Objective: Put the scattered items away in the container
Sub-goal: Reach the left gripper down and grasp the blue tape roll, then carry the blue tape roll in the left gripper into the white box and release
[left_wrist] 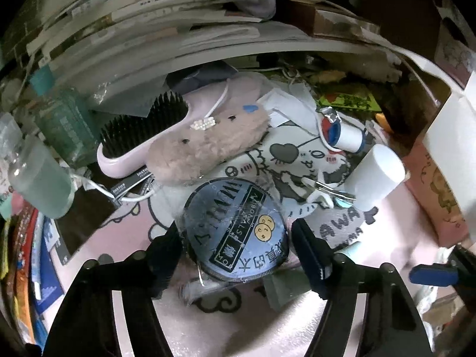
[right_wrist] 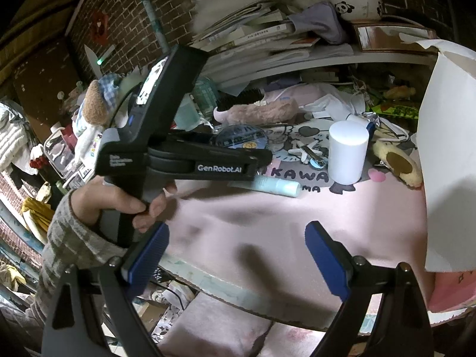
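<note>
"GenRobot.AI" is printed in white on the side of the left gripper [right_wrist: 238, 145], which a hand [right_wrist: 119, 202] holds. The pink mat [right_wrist: 267, 217] on the table shows the letters "KAWA". The round blue tin [left_wrist: 235, 229] carries dark print that is hard to read. It lies on the mat between the left gripper's [left_wrist: 236, 238] fingers, which stand partly apart; whether they press it cannot be told. The right gripper [right_wrist: 238, 258] is wide open and empty, over bare mat near the table's edge.

The left hand-held gripper [left_wrist: 236, 238] straddles a round blue tin [left_wrist: 235, 229] on the pink tabletop [left_wrist: 238, 321]; its left finger touches the tin, the right stands just clear. A fuzzy pink plush [left_wrist: 205, 145] lies beyond.
</note>
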